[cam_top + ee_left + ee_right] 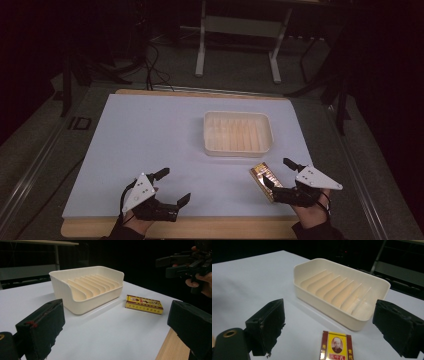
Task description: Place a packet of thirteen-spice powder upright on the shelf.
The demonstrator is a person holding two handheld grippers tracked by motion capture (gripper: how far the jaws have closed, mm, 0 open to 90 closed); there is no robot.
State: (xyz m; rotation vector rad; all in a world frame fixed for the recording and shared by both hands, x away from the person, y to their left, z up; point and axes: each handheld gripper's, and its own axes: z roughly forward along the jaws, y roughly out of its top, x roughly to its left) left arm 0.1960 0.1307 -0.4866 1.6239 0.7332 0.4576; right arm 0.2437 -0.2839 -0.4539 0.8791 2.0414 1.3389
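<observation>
Judging from the layout, the step in hand is taken to be the grasp of the box [265, 180], which lies flat on the mat [150, 150] just in front of the tray [238, 133] and apart from it. The right gripper [278, 174] is held at the box with its 2 jaws spread and nothing between them. The jaws should be lowered astride the long edges and closed squarely, so that the box is not skidded toward the tray. The left gripper [173, 186] rests near the front edge, well apart from the box, jaws likewise spread and empty.
</observation>
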